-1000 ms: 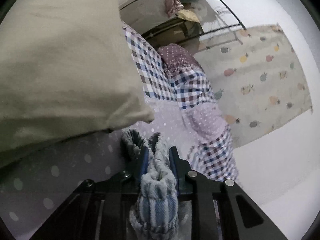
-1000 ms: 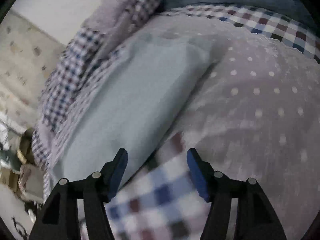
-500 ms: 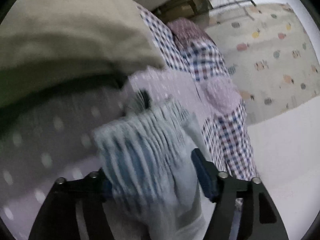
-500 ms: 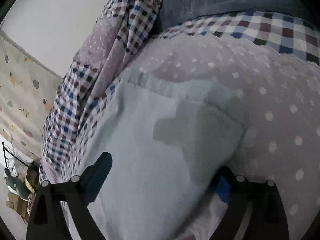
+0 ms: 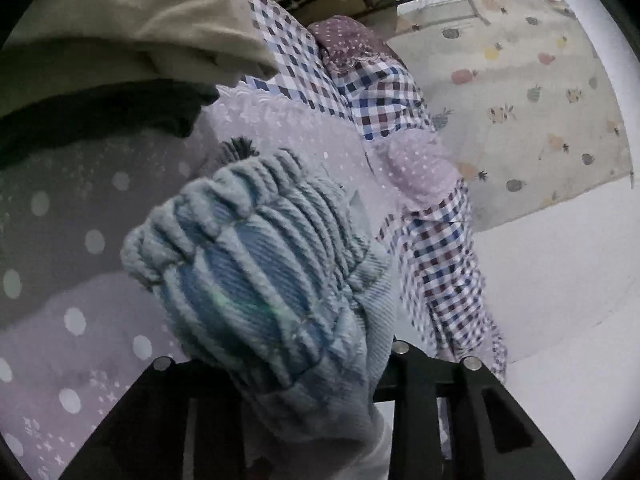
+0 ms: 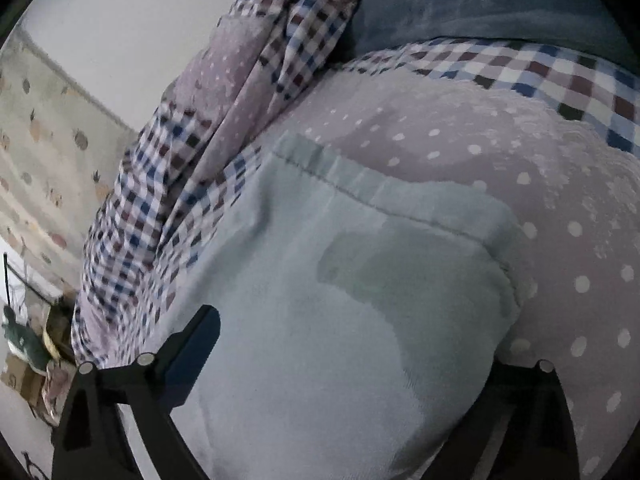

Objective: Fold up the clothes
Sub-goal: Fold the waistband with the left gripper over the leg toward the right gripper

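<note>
A pale blue garment lies on the lilac dotted bedcover point(image 5: 72, 208). Its gathered elastic waistband point(image 5: 256, 264) bulges over my left gripper point(image 5: 280, 320). The fingertips are hidden under it, but the finger arms stand wide apart, so this gripper is open. In the right wrist view the garment's smooth hemmed end point(image 6: 340, 300) fills the gap of my right gripper point(image 6: 348, 340), which is open wide. Its left finger point(image 6: 200, 332) shows, while cloth hides the right one.
A beige cloth point(image 5: 120, 28) over something dark point(image 5: 100, 120) sits at the upper left. A checked quilt point(image 5: 432, 264) hangs off the bed edge toward a fruit-print mat point(image 5: 540, 100) and pale floor. A grey-blue cushion point(image 6: 480, 0) lies beyond the quilt.
My left gripper went from shut on the waistband to open, and the waistband now spreads over it. My right gripper opened wider and moved in over the garment's hemmed end.
</note>
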Motion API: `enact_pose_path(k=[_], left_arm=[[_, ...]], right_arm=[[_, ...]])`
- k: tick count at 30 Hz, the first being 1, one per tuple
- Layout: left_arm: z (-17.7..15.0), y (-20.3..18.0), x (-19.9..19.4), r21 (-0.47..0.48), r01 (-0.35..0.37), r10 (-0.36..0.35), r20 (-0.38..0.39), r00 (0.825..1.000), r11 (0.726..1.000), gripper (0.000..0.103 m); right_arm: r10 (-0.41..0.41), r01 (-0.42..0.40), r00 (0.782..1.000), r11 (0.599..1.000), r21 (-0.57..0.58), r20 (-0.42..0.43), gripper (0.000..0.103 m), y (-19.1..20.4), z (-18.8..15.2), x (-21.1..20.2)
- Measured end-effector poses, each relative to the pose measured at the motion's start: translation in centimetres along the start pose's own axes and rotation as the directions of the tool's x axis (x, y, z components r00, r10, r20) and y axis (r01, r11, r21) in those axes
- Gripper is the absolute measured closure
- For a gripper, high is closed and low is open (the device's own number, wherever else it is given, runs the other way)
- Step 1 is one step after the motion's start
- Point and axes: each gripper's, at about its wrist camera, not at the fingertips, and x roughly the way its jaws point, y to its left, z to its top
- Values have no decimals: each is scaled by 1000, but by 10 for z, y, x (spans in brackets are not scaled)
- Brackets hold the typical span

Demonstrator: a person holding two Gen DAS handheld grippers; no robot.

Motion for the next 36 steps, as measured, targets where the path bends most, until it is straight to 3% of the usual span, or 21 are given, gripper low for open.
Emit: enact_pose_path(k=[2,4,5,6,8,14,20,30,34,36], left_arm=[[0,1,-1,-11,10,-10,5,1000,1000,72],[0,1,-2,-22,20,-20,10,1000,1000,73],[0,2,-3,-28,25,-25,12,1000,999,73],[0,2,-3,-29,26,-26,15,1000,999,73],[0,-1,-2,-23,18,-17,20,1000,1000,73],[4,-3,-2,-33,8,-7,29,1000,999,75],[11,-4,-9,-59,45,-44,23,999,997,78],[19,-22,-29,-94,146,-151,-47,987,985,81],[17,-20,-37,-65,81,-85,-51,995,995,81],[15,-19,-41,-51,49,-51,-53,997,998,80]], right_arm=[[-15,15,1000,1000,-22,-11,27,2,2,2],[-31,30,999,999,-44,-21,50,3,4,3],[-38,37,999,998,-55,-26,74,4,5,4],[-46,44,998,997,-67,-31,85,5,6,5],[-62,58,997,994,-89,-41,92,7,8,7],[-99,111,992,983,-146,82,96,32,7,-41],[-161,175,982,973,-152,100,96,37,1,-97],[-239,251,958,966,-59,160,96,-8,-62,-275],[-244,255,958,965,-56,147,96,-21,-93,-332],[-274,280,957,957,-72,93,95,-32,-109,-336]])
